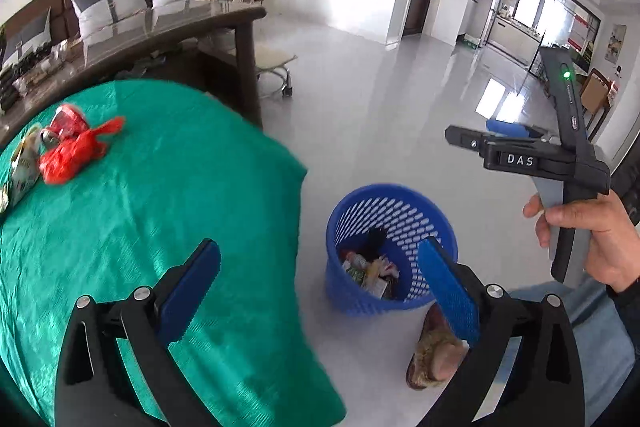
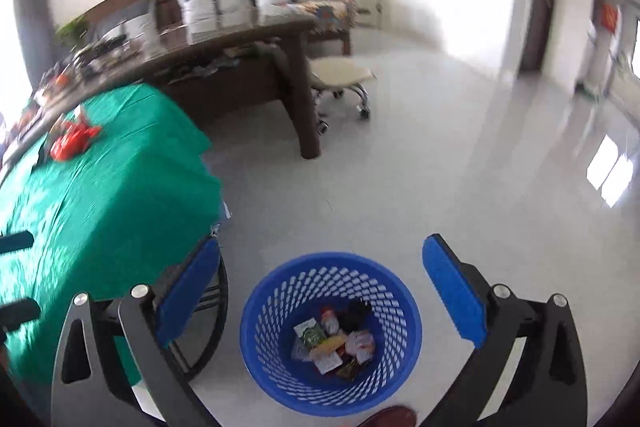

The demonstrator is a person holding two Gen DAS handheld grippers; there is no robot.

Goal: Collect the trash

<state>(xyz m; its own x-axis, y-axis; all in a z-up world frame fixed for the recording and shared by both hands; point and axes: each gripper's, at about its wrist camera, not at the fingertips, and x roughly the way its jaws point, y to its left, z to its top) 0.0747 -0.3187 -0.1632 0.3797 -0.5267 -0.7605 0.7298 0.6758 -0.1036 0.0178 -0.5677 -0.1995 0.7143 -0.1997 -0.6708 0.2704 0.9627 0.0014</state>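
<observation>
A blue mesh waste basket [image 1: 400, 211] stands on the floor beside the green-clothed table [image 1: 160, 187], with several wrappers lying in it. My left gripper [image 1: 318, 251] hangs open and empty over the table's edge, with the basket just past its right finger. A hand holds my right gripper [image 1: 480, 133] higher up at the right. In the right wrist view my right gripper [image 2: 322, 245] is open and empty above the basket [image 2: 280, 307]. On the table's far left lie a red plastic bag [image 1: 72, 151], a red crumpled wrapper [image 1: 68, 119] and pale wrappers [image 1: 24, 163].
A dark wooden table [image 1: 180, 23] with clutter on it stands behind the green table, and a sofa with cushions behind that. A wheeled stool [image 1: 276, 63] sits on the pale floor. The person's slippered foot [image 1: 436, 351] is next to the basket. A black metal frame [image 2: 212, 307] shows under the cloth.
</observation>
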